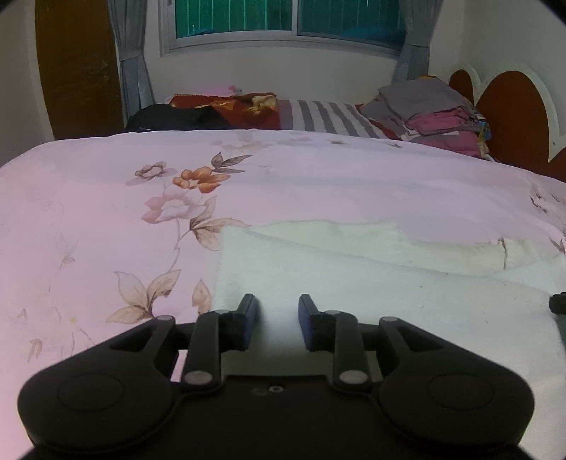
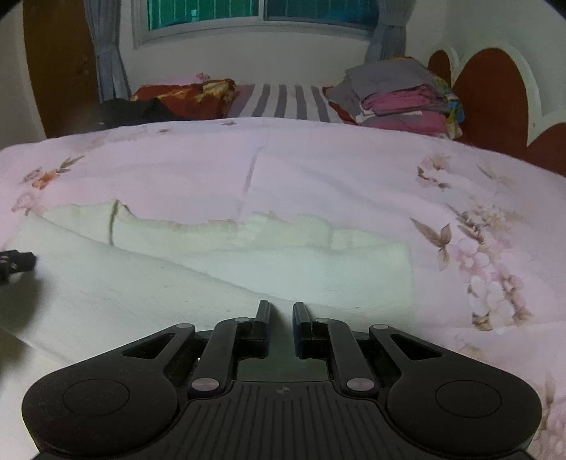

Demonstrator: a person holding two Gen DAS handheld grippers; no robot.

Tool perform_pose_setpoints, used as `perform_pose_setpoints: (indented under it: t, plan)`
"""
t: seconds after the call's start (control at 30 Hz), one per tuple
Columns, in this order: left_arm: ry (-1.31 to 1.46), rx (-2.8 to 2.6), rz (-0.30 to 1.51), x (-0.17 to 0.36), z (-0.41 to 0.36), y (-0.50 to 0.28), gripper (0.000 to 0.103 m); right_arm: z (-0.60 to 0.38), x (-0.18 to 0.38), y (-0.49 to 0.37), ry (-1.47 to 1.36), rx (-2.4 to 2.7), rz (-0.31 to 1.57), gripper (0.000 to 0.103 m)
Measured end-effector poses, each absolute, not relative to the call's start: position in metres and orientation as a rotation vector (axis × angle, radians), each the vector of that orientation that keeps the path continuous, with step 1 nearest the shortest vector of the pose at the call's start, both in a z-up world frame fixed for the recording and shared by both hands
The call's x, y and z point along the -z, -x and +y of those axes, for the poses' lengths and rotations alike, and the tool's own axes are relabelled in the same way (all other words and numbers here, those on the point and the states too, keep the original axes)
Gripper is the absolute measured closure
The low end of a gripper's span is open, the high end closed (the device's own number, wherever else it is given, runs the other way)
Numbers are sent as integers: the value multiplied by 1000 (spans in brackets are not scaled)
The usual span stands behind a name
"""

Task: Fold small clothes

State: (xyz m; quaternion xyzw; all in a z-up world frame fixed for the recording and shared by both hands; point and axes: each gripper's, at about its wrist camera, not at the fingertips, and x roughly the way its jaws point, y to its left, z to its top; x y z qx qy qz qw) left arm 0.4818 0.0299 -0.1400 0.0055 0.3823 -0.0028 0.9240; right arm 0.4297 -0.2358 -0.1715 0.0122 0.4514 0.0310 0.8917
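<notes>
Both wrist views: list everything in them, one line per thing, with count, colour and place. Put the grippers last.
towel: one, white, near edge of the bed, far edge folded over
bedspread: one, pink with flowers, covering the bed
folded clothes: one stack, grey and magenta, far right by the headboard
headboard: one, dark red with white trim, right
striped sheet: one, grey and white, far end of the bed
red blanket: one, red and gold, far left
dark garment: one, black, beside the blanket
window: one, grey curtains either side
left gripper: black, fingers apart over the towel
right gripper: black, narrow gap between its fingers, towel edge at its tips

Fuzzy white cloth (image 1: 389, 304) on smooth floral cotton bedspread (image 1: 106, 219); matt black plastic left hand-held gripper (image 1: 276, 311).
</notes>
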Motion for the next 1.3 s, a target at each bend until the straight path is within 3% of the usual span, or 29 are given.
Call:
perform_pose_setpoints:
  t: [0.63, 1.3]
  plan:
    - [-49, 41, 763, 116, -2, -449, 79, -246, 142, -416, 27, -114, 880, 93]
    - [-74, 80, 800, 139, -24, -439, 75, -247, 175, -400, 83, -145, 946, 92]
